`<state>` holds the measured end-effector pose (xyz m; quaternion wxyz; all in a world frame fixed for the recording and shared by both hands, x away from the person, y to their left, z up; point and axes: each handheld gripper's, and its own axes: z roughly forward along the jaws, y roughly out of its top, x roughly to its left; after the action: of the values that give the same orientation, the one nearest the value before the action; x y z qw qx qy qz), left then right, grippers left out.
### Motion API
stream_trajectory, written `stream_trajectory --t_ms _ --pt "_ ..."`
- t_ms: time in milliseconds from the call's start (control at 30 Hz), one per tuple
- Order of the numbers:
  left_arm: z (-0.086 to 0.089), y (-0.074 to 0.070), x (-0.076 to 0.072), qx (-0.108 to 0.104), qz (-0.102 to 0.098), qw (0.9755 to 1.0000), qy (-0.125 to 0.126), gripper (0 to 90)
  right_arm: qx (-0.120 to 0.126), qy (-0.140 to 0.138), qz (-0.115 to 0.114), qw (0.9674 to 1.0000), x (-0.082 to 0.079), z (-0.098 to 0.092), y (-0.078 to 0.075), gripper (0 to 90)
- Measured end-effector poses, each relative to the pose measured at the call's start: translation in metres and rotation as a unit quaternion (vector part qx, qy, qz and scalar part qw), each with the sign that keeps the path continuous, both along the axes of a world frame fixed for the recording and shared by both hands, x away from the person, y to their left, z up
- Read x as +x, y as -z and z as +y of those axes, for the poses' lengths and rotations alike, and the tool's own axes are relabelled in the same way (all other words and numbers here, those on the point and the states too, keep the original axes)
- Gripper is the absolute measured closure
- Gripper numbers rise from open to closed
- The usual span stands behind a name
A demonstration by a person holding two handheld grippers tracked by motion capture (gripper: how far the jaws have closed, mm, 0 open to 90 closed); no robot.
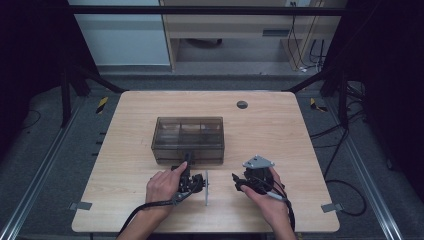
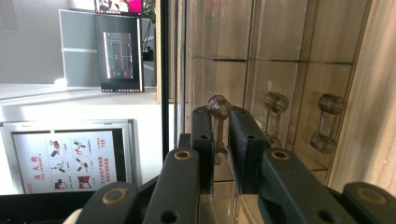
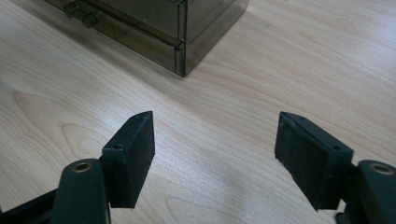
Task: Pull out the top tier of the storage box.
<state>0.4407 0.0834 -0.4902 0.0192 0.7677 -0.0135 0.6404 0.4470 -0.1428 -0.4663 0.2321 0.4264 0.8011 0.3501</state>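
Right now we have our left gripper (image 2: 219, 140) clamped on the small clear handle (image 2: 219, 108) of a drawer in the smoky plastic box (image 1: 188, 137), the 2 jaws pinched together with the handle's stem between their pads. From above, that gripper (image 1: 187, 165) reaches to the middle of the box's near face, low down. Our right gripper (image 3: 215, 154) hovers over bare table (image 3: 289, 56) with its jaws wide apart and nothing between them; in the high view it (image 1: 239, 181) sits just right of the left hand (image 1: 162, 184), clear of the box.

Farther along the left gripper view, 2 more clear handles (image 2: 275, 103) (image 2: 329, 105) show beyond ours. The box itself stands near the middle of the table, its right front corner (image 3: 181, 70) in the right gripper view.

What worries us is the box: it looks light and nothing holds it down, so a pull on the drawer may drag the whole thing toward us instead of sliding the drawer out. The handle is smooth and narrow too, so a crooked pull could let it slip from the pads. Steadying the box with the free gripper would help.
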Motion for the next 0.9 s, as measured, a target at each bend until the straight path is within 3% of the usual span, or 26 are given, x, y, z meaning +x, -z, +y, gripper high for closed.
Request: stream_trajectory --t_ms 700,900 --pt "0.001 0.002 -0.023 0.000 -0.002 1.0000 0.001 80.0 -0.005 -0.010 -0.001 0.9999 0.000 0.003 0.000 28.7" --pt "0.002 -0.001 -0.024 -0.013 0.008 0.9999 0.003 77.3 -0.004 -0.010 0.000 0.9999 0.000 0.004 0.000 28.1"
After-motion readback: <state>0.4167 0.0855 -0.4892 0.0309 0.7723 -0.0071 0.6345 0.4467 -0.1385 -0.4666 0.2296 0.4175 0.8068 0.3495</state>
